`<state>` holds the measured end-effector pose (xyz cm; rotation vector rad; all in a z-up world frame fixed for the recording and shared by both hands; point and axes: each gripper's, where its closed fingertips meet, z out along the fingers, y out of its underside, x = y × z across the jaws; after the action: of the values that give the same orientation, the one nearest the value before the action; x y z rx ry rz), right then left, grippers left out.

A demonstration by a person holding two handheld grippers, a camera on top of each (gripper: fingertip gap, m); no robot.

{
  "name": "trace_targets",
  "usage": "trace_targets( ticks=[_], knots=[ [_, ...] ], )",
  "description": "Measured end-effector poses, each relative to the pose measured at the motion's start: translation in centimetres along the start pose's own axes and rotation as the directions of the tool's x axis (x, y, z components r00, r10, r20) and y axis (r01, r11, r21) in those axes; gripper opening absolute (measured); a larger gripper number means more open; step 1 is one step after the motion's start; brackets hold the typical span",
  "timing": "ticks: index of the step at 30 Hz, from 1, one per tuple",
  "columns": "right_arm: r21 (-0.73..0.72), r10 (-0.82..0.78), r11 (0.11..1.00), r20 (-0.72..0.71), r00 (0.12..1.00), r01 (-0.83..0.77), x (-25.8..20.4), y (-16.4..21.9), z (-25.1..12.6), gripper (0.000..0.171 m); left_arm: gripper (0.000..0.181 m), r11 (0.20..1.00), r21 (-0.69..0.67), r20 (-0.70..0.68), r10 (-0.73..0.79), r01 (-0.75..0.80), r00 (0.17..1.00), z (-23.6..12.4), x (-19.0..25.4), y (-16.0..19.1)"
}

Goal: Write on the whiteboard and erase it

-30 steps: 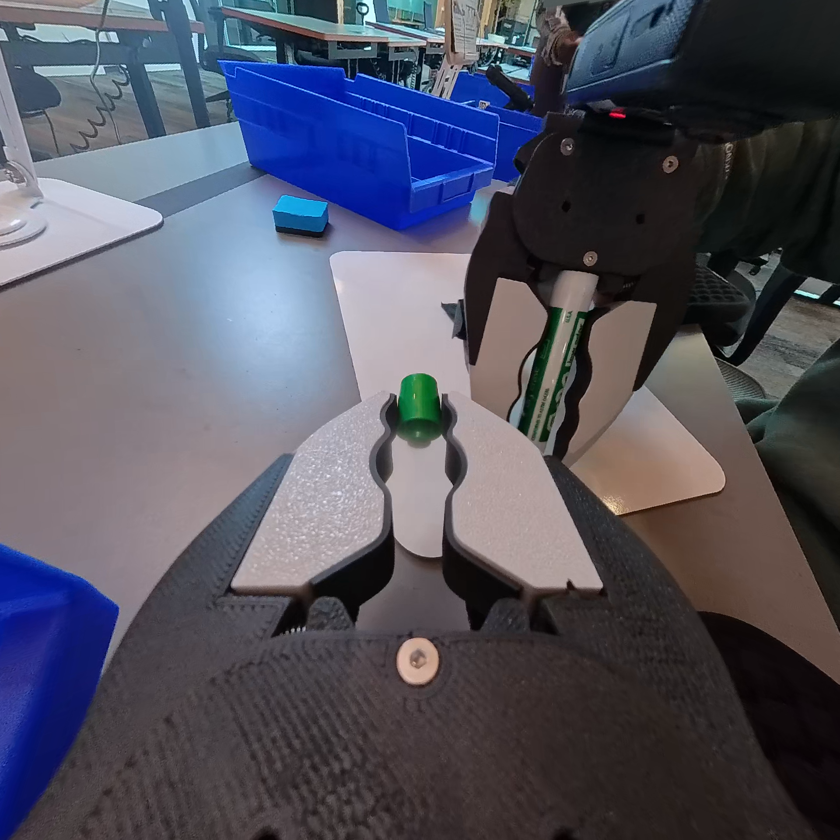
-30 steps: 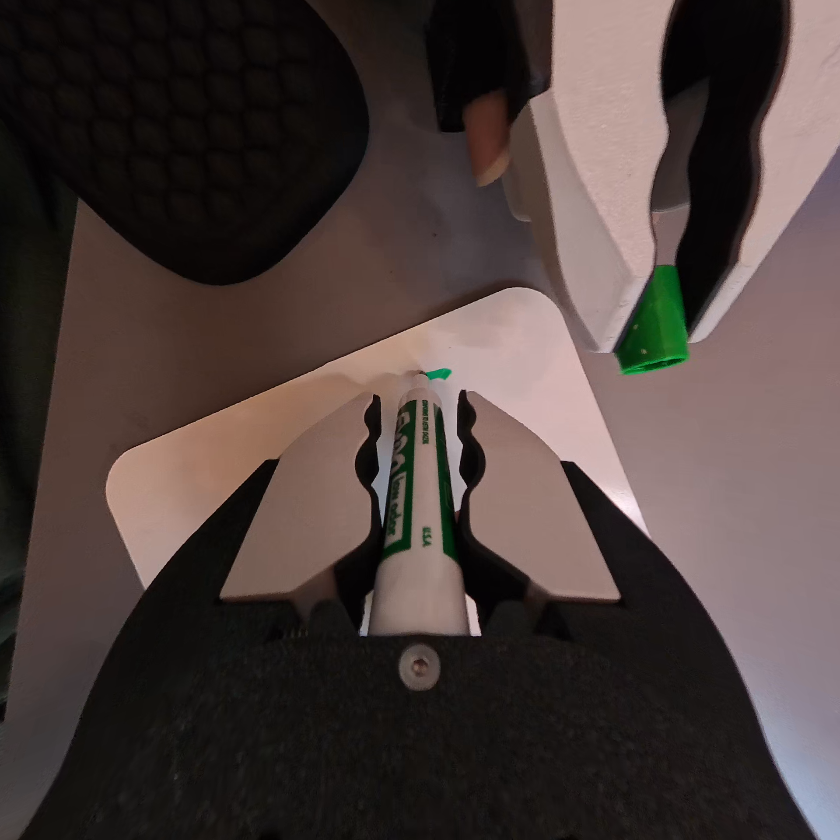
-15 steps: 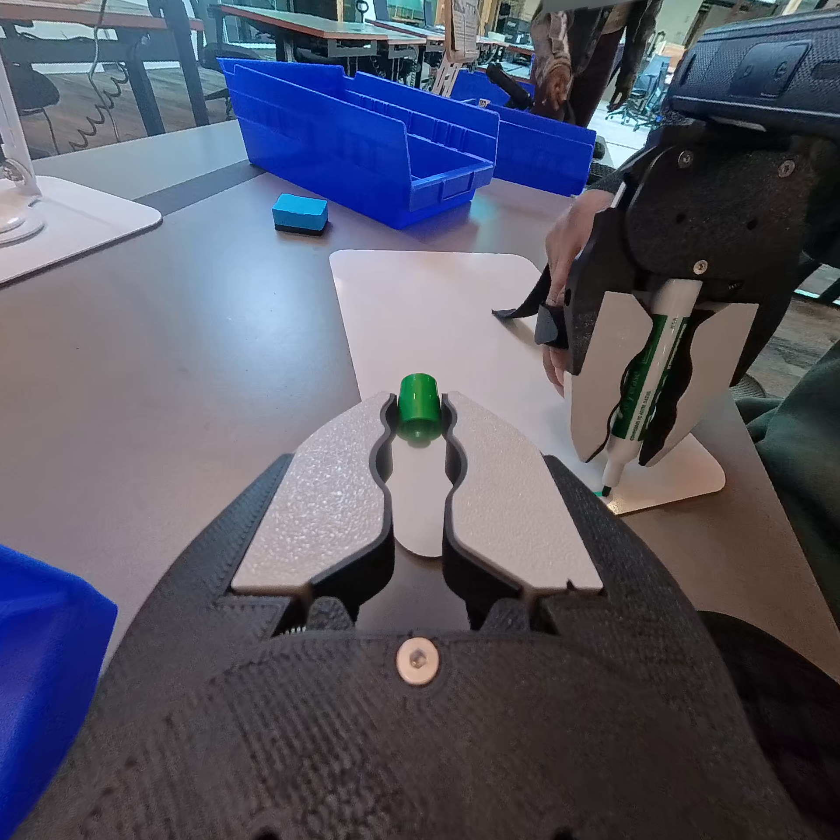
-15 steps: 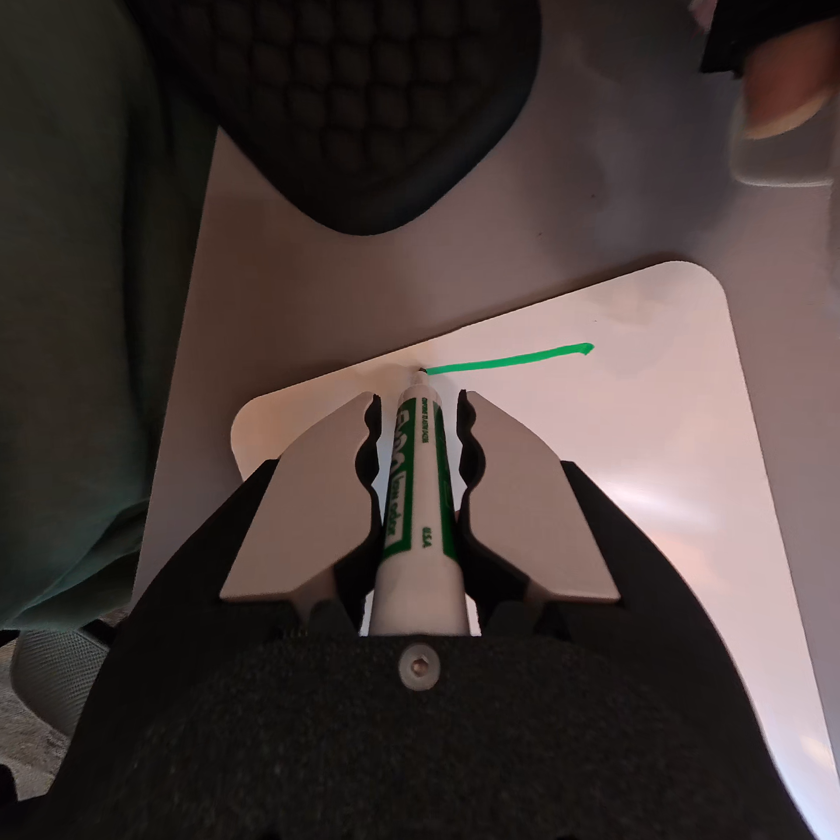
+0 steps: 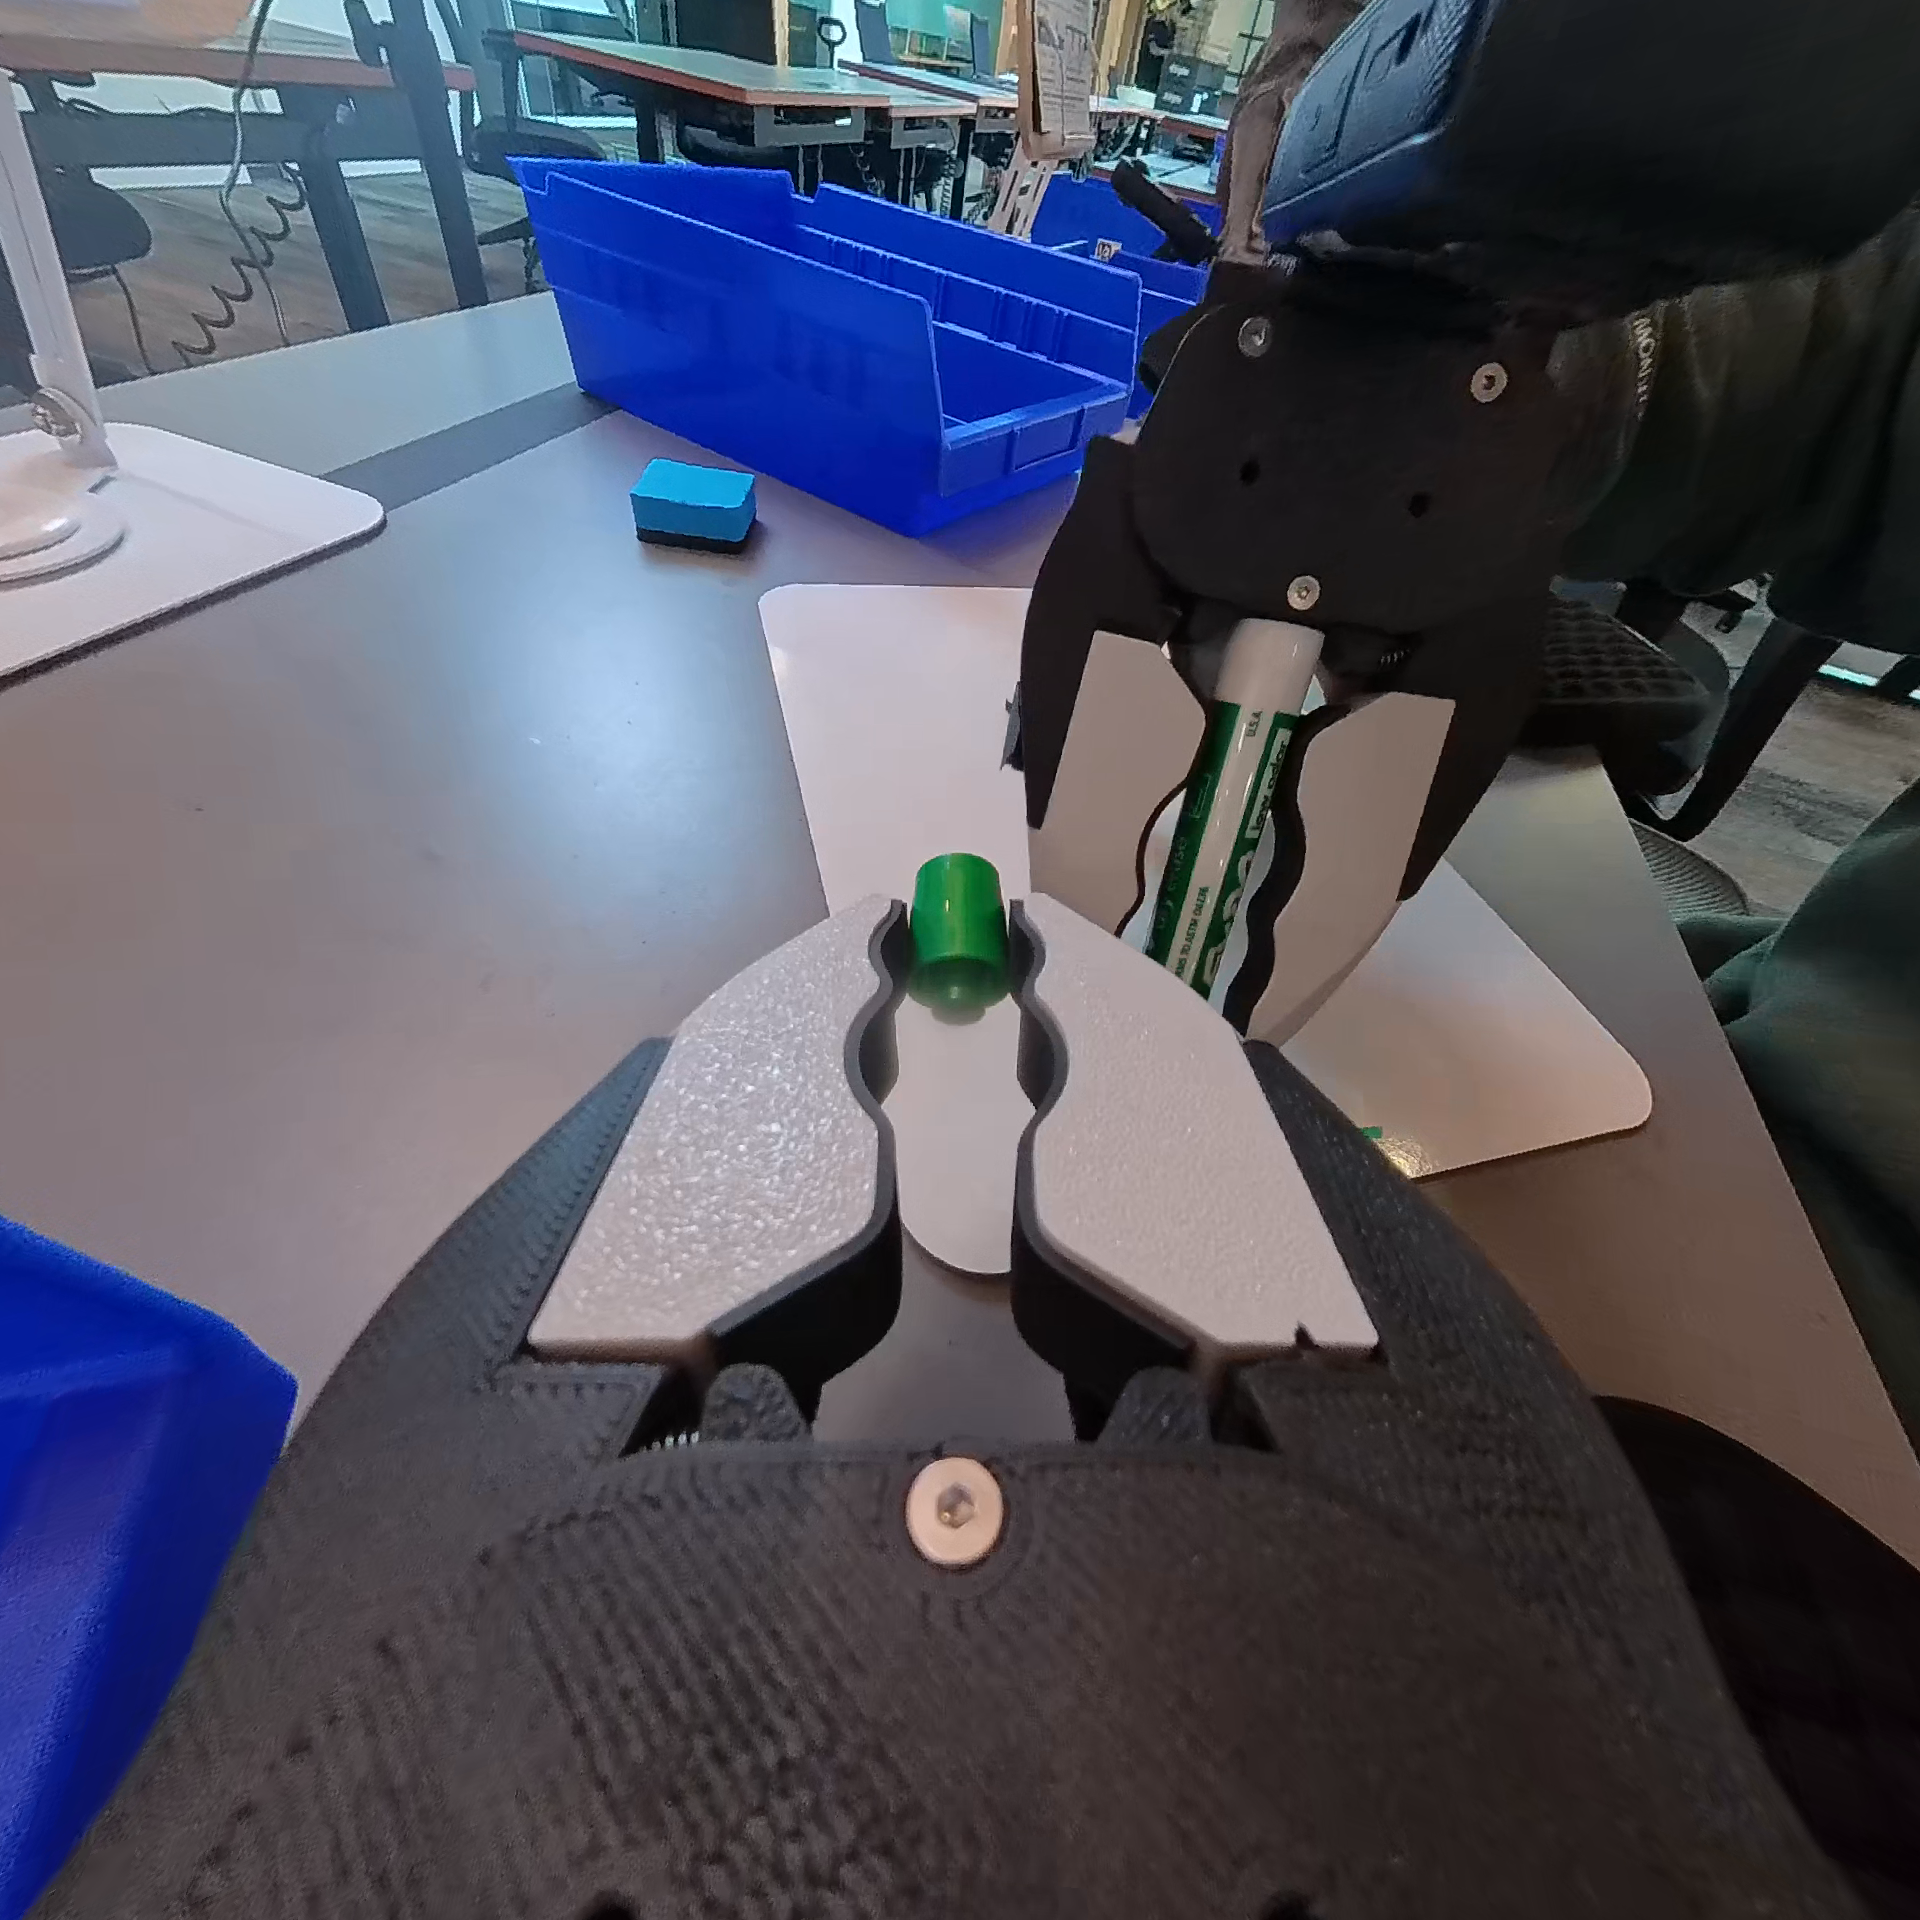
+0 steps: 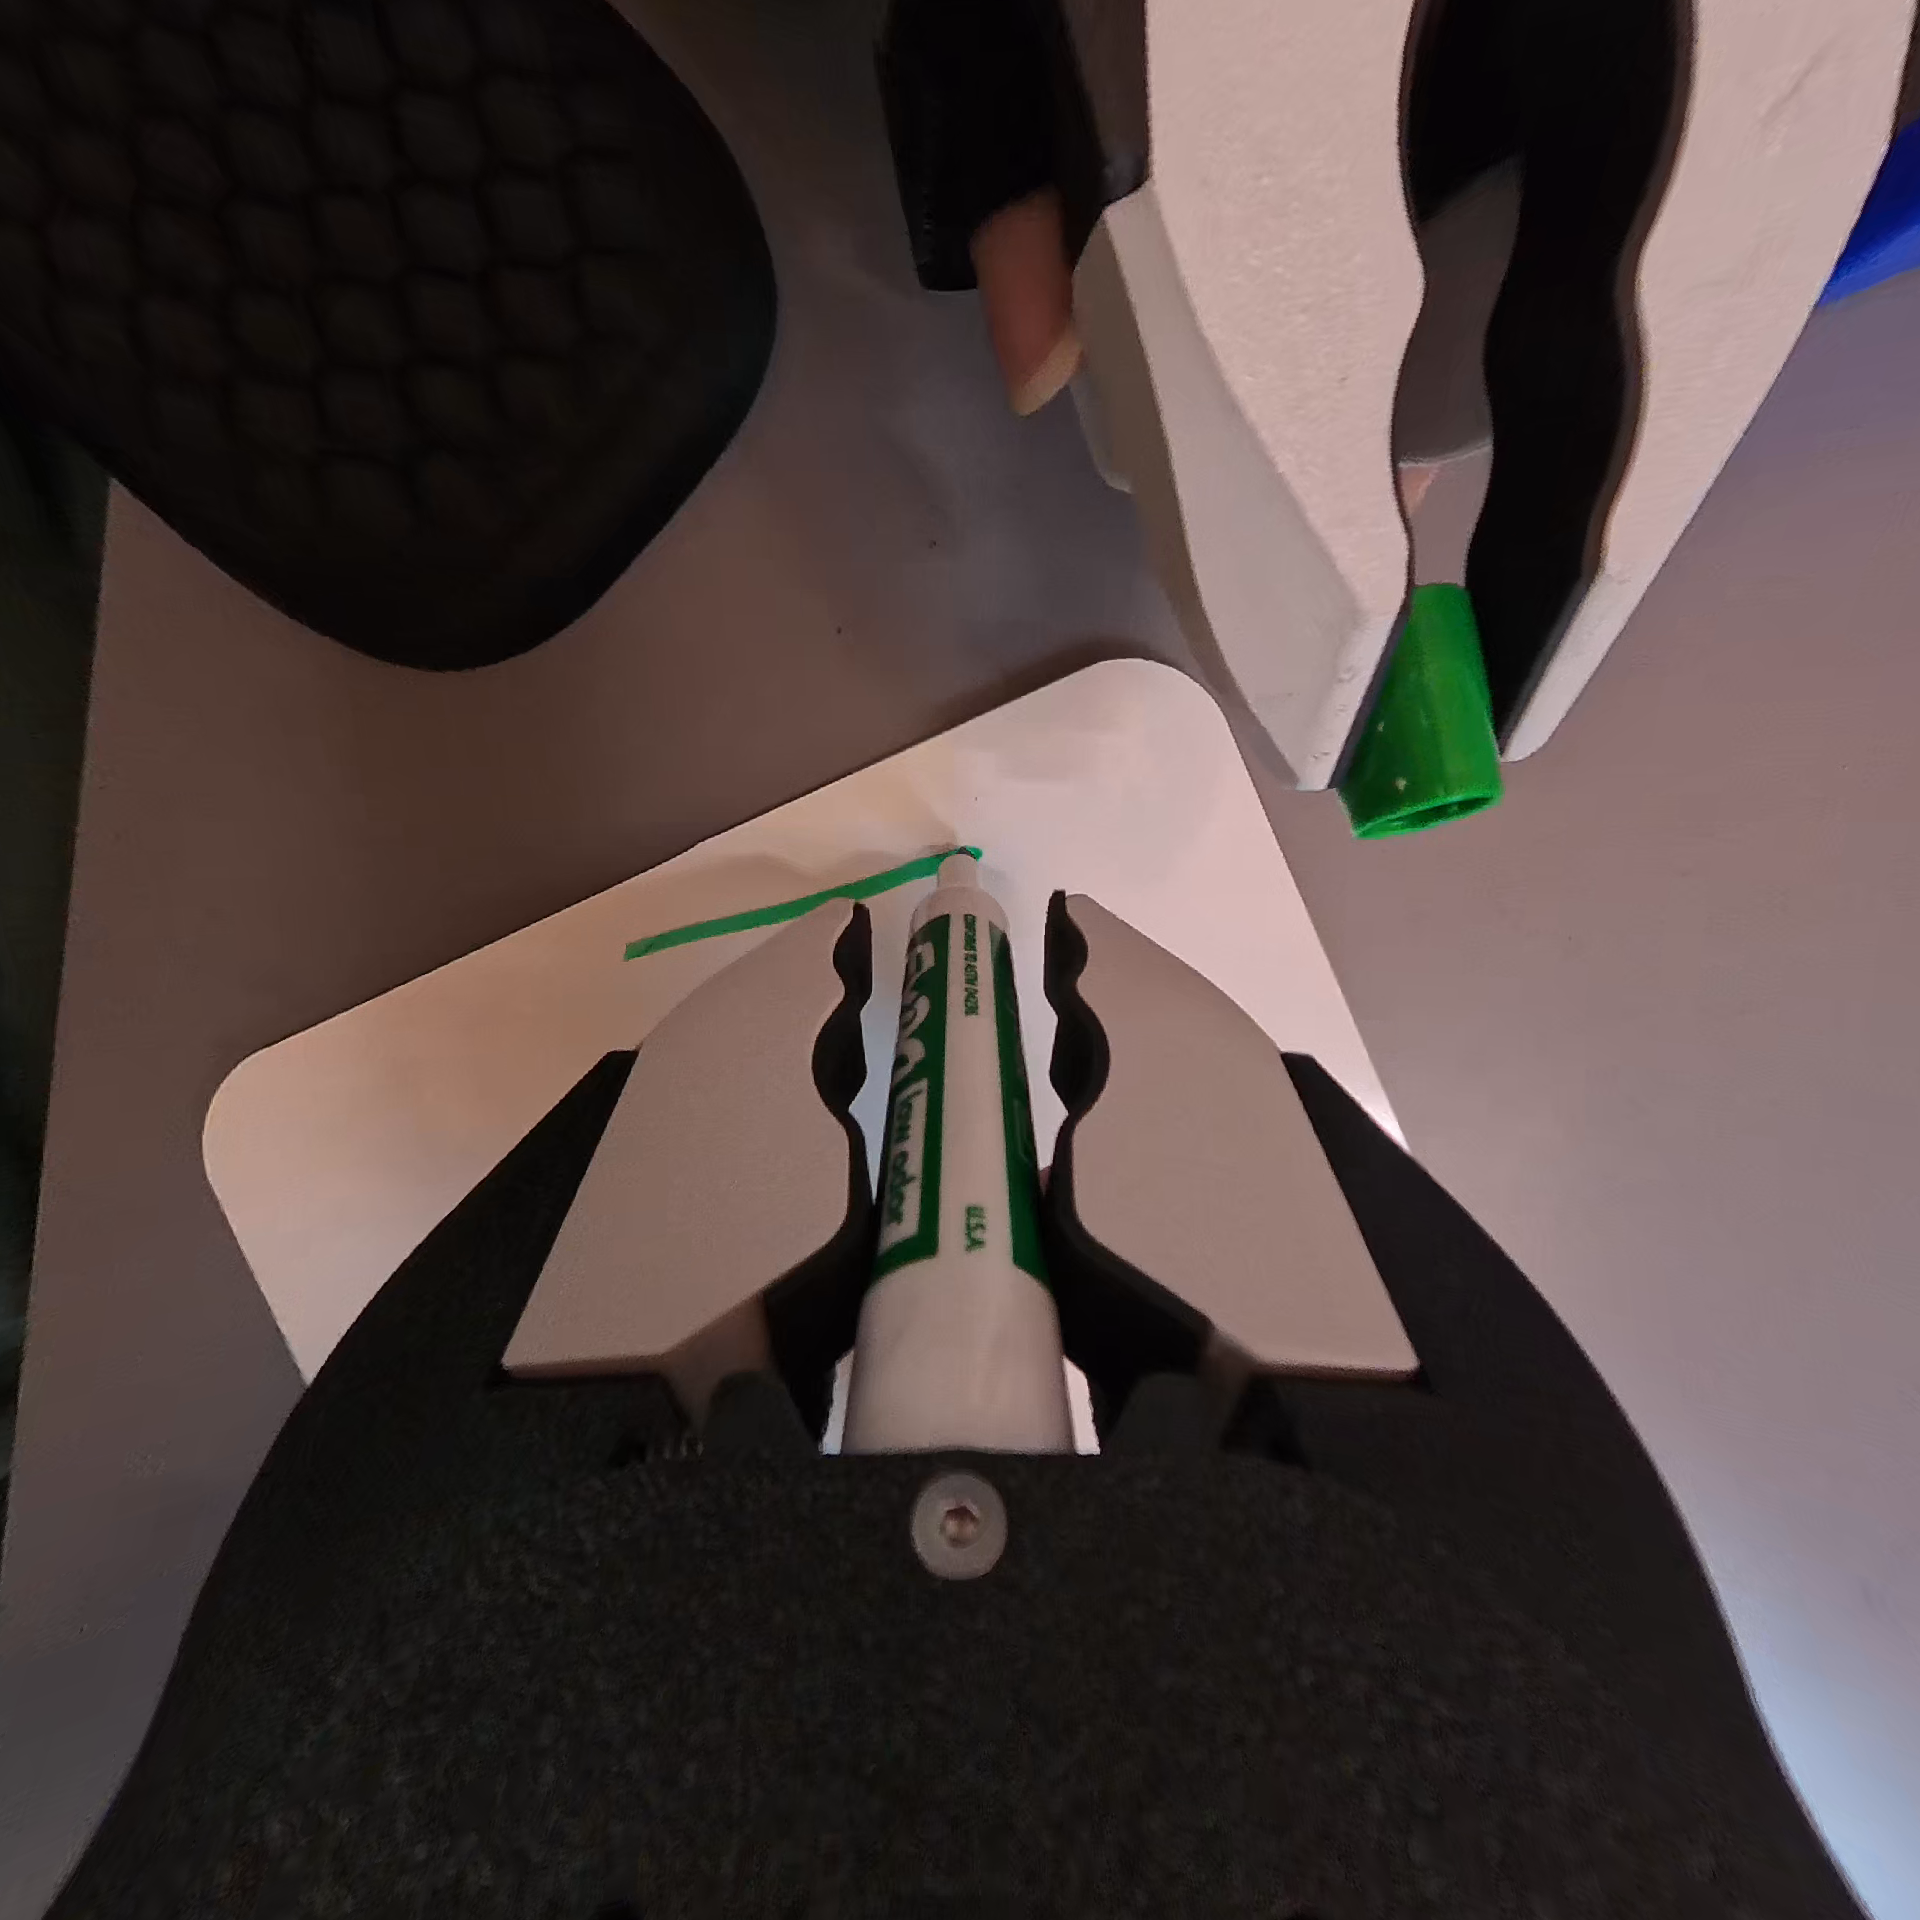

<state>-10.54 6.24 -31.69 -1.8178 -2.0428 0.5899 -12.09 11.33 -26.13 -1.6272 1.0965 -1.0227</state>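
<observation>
Clamping down on the white-and-green marker, the right gripper has its two pale fingers closed snugly against the barrel, which runs straight out between them toward the board. Its tip touches the whiteboard near the far edge, right at the end of a slanted green line that runs off to the left across the white surface. From the left wrist view the right gripper stands steeply tilted over the whiteboard, with the marker angled down and its tip hidden behind the left gripper's finger.

Over to the left gripper: narrowly parted fingers, pinching a small green cap right at the fingertips. In the right wrist view that same left gripper hangs beside the board's corner, above the grey table, with the cap poking out open end first. A fingertip of the person's hand shows just beside its white finger.

Further out on the table, a blue eraser with a dark underside sits well apart from the board, close to a long blue bin. A white stand base lies at the far left, and a dark green sleeve fills the right edge. A black mesh chair seat shows beyond the table edge in the right wrist view.
</observation>
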Motion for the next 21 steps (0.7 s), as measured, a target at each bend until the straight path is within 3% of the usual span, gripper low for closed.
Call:
trace_targets(
  ticks=[21],
  knots=[
    [-0.089, 0.0, 0.996, -0.018, 1.0, -0.002, -1.7, 2.9, -1.4, 0.033, 0.018, 1.0, -0.005, -0.005, -0.003, 0.003, 1.0, 0.1, 0.1, 0.1]
  ],
)
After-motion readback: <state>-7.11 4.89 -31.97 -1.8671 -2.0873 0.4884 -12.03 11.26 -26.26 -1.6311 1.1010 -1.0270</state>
